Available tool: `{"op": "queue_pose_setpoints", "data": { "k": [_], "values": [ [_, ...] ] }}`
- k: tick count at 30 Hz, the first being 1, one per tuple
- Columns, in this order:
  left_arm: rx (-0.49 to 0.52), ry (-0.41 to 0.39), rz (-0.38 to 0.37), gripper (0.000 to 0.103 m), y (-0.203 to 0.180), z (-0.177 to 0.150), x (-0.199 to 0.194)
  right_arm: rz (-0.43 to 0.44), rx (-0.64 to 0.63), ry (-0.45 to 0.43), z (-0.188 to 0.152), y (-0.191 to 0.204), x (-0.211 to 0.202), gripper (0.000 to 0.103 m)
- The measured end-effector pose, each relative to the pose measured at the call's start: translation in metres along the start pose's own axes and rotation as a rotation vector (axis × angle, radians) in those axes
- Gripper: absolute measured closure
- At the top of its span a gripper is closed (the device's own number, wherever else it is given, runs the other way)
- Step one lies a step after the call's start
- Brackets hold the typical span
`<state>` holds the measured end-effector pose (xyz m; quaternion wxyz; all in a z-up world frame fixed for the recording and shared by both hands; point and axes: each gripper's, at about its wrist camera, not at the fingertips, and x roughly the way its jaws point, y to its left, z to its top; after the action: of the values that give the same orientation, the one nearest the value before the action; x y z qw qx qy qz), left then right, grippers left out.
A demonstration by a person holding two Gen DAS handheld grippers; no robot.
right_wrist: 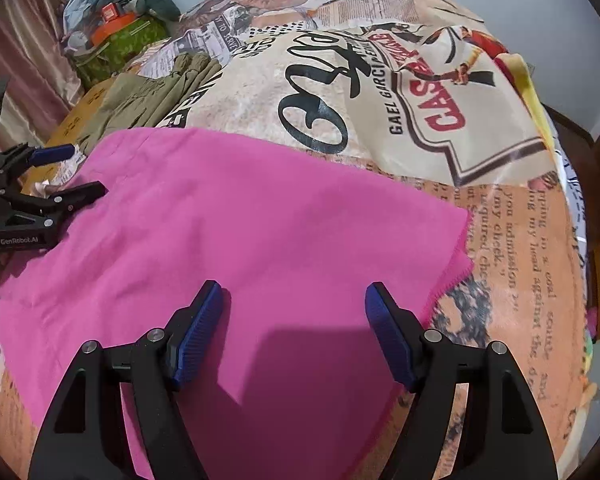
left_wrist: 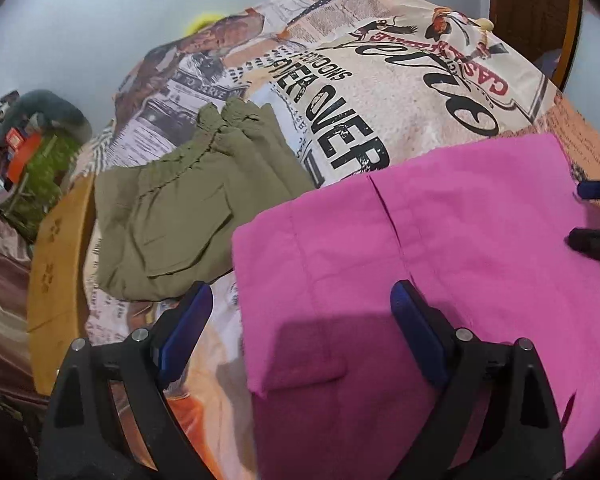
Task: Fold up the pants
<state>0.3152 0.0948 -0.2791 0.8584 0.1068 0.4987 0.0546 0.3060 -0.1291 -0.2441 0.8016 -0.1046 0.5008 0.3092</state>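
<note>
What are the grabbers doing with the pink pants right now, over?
Left gripper open. Right gripper open, empty. Pink pants flat on printed bedspread. Olive pants beside, not blocking.

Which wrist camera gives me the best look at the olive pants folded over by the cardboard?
The left wrist view: the olive pants lie large and unblocked there, pocket flap and gathered waistband clear, beside the pink pants. The right wrist view shows them only small and distant, partly cut off behind the pink fabric's edge.

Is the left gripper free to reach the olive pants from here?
Probably yes: the left gripper is open and empty, and the olive pants lie uncovered just ahead to its left, beside the pink pants.
</note>
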Motion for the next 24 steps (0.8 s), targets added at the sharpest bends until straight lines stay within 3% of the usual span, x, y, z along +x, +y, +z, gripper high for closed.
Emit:
{"op": "queue_pose_setpoints", "data": {
  "k": [17, 21, 24],
  "values": [
    [-0.048, -0.014, 0.029, 0.011, 0.017, -0.05, -0.061, -0.095, -0.023, -0.007, -0.055, 0.018, -0.052, 0.032],
    [-0.092, 0.023, -0.008, 0.011, 0.027, -0.06, -0.073, -0.114, -0.022, -0.023, -0.06, 0.025, -0.067, 0.032],
    [-0.162, 0.038, -0.054, 0.011, 0.035, -0.071, -0.08, -0.102, -0.026, -0.088, -0.06, 0.037, -0.085, 0.032]
  ]
}}
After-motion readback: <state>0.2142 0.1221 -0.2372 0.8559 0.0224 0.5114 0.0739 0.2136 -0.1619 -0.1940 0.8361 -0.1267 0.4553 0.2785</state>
